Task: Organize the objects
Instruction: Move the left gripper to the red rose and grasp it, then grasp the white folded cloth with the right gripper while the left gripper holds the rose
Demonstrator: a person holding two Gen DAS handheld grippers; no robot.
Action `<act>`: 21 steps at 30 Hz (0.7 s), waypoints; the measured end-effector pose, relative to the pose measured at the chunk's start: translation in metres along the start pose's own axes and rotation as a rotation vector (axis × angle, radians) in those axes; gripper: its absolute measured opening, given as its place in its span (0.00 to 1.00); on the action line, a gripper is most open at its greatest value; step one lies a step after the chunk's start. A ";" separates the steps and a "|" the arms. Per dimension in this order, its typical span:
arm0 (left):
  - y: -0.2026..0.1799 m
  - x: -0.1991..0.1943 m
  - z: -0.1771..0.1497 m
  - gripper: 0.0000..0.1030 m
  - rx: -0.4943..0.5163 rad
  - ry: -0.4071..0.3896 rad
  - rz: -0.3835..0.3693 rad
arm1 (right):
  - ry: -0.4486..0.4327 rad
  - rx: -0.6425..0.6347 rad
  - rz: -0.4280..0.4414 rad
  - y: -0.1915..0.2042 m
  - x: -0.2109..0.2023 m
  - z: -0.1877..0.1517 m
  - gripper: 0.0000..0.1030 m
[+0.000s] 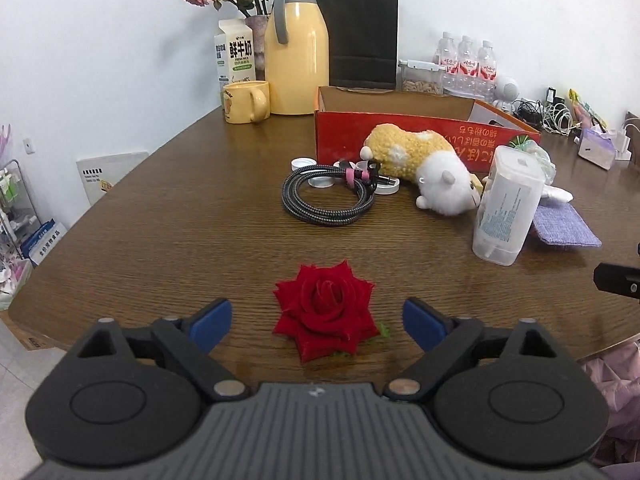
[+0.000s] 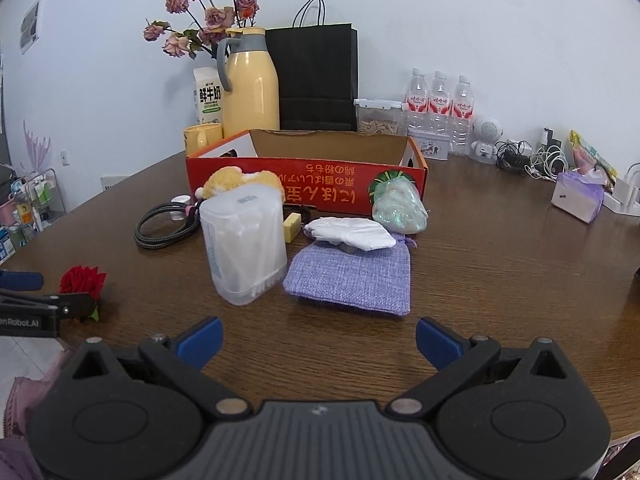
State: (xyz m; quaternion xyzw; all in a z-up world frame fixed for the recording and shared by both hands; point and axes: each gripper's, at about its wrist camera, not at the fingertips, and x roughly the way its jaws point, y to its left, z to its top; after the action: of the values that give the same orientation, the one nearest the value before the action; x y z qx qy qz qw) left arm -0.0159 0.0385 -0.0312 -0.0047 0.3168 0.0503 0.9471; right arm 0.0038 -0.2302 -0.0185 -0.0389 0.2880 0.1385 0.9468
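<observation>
We see the left gripper (image 1: 318,322) low over the dark brown wooden worktop (image 1: 180,220), its blue-padded fingers (image 1: 212,322) spread wide with nothing held. A red fabric rose head (image 1: 324,310) lies flat on the worktop between those fingers, touching neither one. In the right wrist view the same rose sits at the far left, partly behind the left gripper's black arm.

The right gripper (image 2: 319,342) hovers near the worktop's front edge, its fingers (image 2: 434,340) equally wide apart and empty. Just ahead of it lies a flat lilac woven drawstring pouch (image 2: 352,280), with a folded white cloth (image 2: 352,232) resting on its far end. Left of the pouch stands a translucent white plastic container (image 2: 244,244), tilted slightly. Behind that we see a yellow and white plush toy (image 1: 424,164) lying on its side against the front wall of an open red cardboard box (image 2: 320,188). A coiled grey braided cable (image 1: 328,196) rests left of the toy, over some small white bottle caps (image 1: 302,164). A crumpled iridescent plastic bundle (image 2: 398,208) leans by the box's right front corner.

Along the wall stand a yellow thermos jug (image 1: 296,48), a yellow mug (image 1: 246,102), a milk carton (image 1: 236,54), a black paper bag (image 1: 362,36) and three water bottles (image 2: 438,108).
</observation>
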 end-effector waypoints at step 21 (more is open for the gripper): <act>0.000 0.039 0.025 0.43 -0.013 0.016 0.002 | 0.007 -0.045 -0.050 -0.027 0.056 0.040 1.00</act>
State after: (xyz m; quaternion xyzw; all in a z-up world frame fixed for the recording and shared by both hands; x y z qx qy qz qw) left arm 0.0304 0.0428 -0.0350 -0.0111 0.3242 0.0531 0.9444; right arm 0.0776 -0.2366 -0.0169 -0.0681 0.2871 0.1210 0.9478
